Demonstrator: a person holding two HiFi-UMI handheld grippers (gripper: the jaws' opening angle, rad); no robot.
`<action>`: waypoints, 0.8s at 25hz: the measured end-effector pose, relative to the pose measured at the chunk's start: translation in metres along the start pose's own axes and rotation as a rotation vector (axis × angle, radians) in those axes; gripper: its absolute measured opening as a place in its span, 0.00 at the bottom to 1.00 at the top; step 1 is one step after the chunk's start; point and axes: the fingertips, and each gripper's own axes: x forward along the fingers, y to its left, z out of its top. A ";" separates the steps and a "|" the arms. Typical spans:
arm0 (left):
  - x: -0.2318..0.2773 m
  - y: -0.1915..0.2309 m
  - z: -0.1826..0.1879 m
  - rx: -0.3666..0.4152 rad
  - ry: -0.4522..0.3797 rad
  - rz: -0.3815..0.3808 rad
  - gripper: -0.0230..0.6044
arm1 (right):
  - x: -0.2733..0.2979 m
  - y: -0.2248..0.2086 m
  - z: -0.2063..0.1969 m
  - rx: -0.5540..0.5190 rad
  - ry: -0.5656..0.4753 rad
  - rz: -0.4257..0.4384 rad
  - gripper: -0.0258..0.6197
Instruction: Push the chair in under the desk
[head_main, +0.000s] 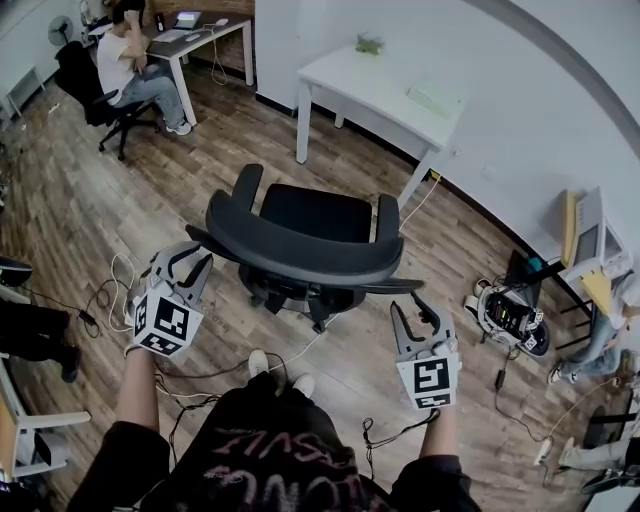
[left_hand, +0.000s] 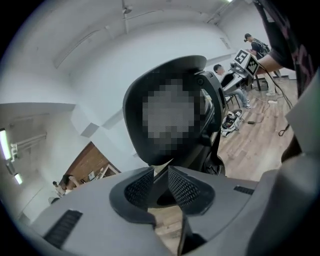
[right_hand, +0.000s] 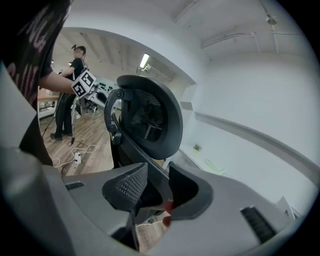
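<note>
The left gripper (head_main: 186, 262) and right gripper (head_main: 413, 308) stand part-open, the top rim of the chair (head_main: 300, 248) loose between each pair of jaws, unclamped. The chair sits at twelve o'clock, well short of the desk (head_main: 375, 90) at one o'clock. Best press both ends evenly, steering slightly right.

Chair (head_main: 300, 250) matt black plastic; floor (head_main: 90, 200) wood; desk (head_main: 370, 85) smooth white.
</note>
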 end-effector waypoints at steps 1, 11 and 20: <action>0.002 -0.002 -0.001 0.025 0.007 -0.016 0.20 | 0.001 0.002 0.000 -0.026 0.006 0.006 0.26; 0.017 -0.003 -0.013 0.206 0.065 -0.097 0.29 | 0.013 0.013 -0.003 -0.178 0.091 0.057 0.31; 0.031 -0.005 -0.020 0.295 0.100 -0.156 0.34 | 0.025 0.014 -0.010 -0.259 0.166 0.081 0.35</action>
